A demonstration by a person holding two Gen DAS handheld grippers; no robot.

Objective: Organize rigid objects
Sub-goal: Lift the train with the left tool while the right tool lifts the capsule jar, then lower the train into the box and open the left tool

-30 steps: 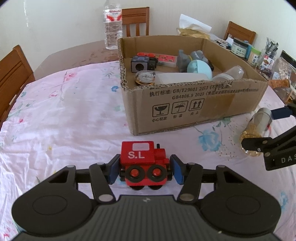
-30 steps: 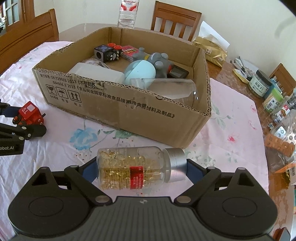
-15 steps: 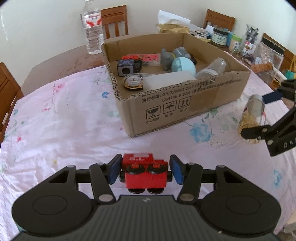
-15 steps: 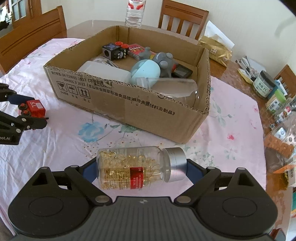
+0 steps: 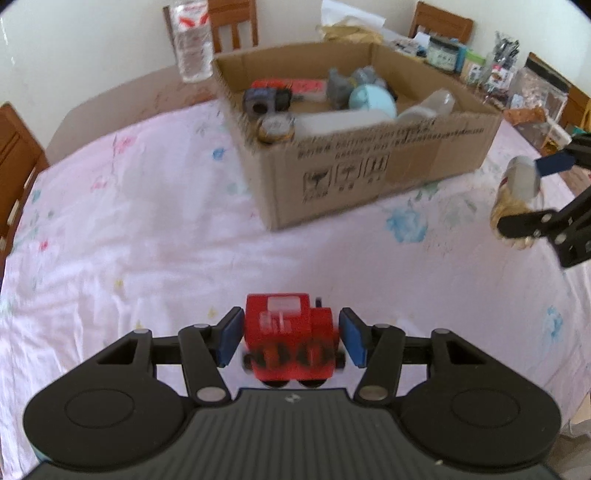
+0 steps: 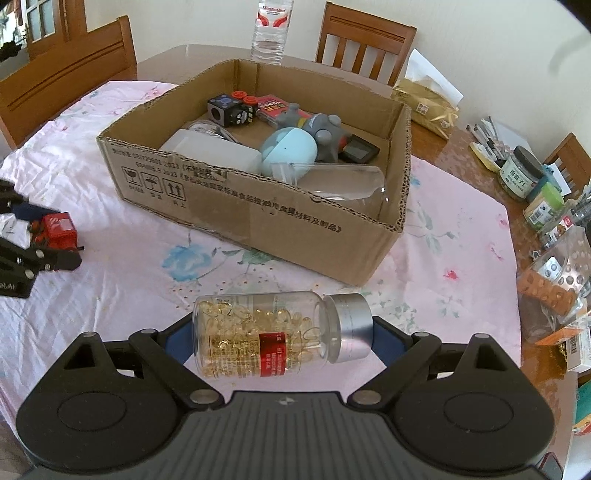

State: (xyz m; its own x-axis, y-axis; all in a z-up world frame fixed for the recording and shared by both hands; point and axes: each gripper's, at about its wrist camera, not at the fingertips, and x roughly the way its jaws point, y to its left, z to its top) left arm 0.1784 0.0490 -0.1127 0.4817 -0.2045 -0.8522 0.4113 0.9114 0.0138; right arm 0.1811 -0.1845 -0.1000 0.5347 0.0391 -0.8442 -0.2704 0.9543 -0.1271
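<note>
My left gripper (image 5: 291, 341) is shut on a red toy train (image 5: 290, 338) and holds it above the pink tablecloth, short of the cardboard box (image 5: 369, 162). My right gripper (image 6: 280, 338) is shut on a clear bottle of yellow capsules (image 6: 266, 334) with a silver cap, held sideways above the cloth in front of the box (image 6: 258, 218). The box holds several toys and containers. The bottle and right gripper show at the right of the left wrist view (image 5: 517, 203). The train and left gripper show at the left of the right wrist view (image 6: 55, 232).
A water bottle (image 6: 271, 29) stands behind the box. Wooden chairs (image 6: 365, 44) ring the table. Jars, pens and packets (image 6: 546, 206) crowd the right side of the table. A gold bag (image 6: 432, 107) lies behind the box's right corner.
Both grippers have risen with their loads, so the table and box look farther below. The left view is blurred from motion.
</note>
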